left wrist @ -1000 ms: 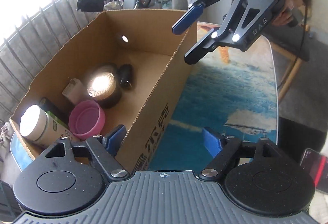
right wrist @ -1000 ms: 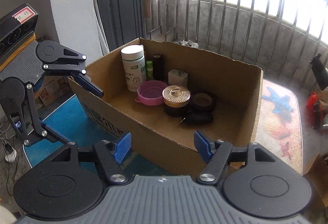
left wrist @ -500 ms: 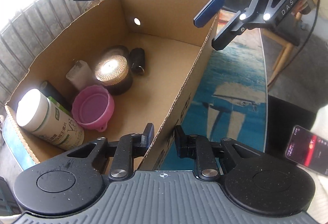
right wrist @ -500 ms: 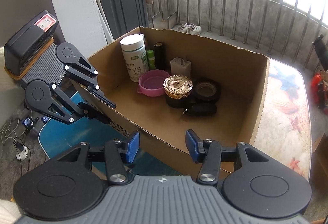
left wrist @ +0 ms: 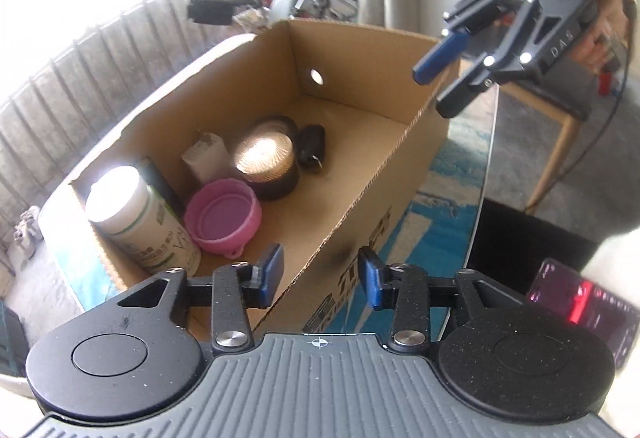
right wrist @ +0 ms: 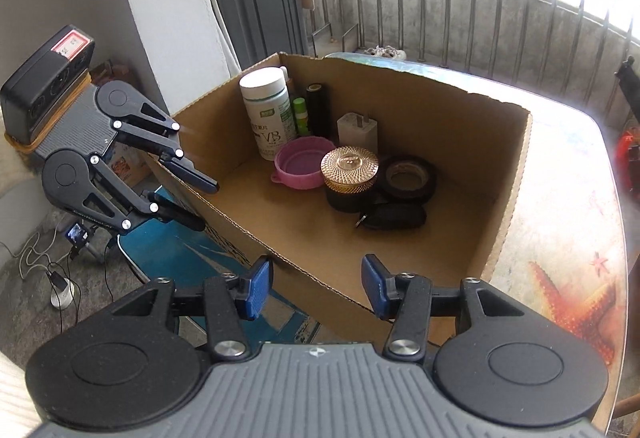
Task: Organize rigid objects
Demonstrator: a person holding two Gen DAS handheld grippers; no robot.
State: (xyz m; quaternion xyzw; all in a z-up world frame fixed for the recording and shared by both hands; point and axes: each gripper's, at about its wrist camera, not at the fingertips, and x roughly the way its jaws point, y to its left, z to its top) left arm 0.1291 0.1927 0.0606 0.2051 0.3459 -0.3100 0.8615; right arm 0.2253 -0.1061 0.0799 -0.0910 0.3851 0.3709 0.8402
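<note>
An open cardboard box (left wrist: pixel 360 37) (right wrist: pixel 440 105) holds a white bottle (right wrist: pixel 268 113), a pink bowl (right wrist: pixel 300 163), a gold-lidded jar (right wrist: pixel 350 167), a black tape roll (right wrist: pixel 408 177), a key fob (right wrist: pixel 394 217) and a white charger (right wrist: pixel 357 127). My left gripper (left wrist: pixel 320 276) straddles the box's long near wall. Its jaws are opening, and the wall's edge stands between the blue pads with gaps on both sides. My right gripper (right wrist: pixel 318 288) straddles the same wall further along. It is open and its pads are off the cardboard. Each gripper also shows in the other's view: the right gripper (left wrist: pixel 434 91) and the left gripper (right wrist: pixel 204 203).
The box stands on a table with a sea and starfish print (right wrist: pixel 560 197). A phone with a red screen (left wrist: pixel 580 302) lies at the right. A wooden chair (left wrist: pixel 560 117) stands behind it. Cables and a plug (right wrist: pixel 60 278) lie on the floor, and railings close off the balcony.
The left gripper closed on the box's near wall half a second ago and has since parted from it. It also moved along the wall. The right gripper's jaws narrowed a little.
</note>
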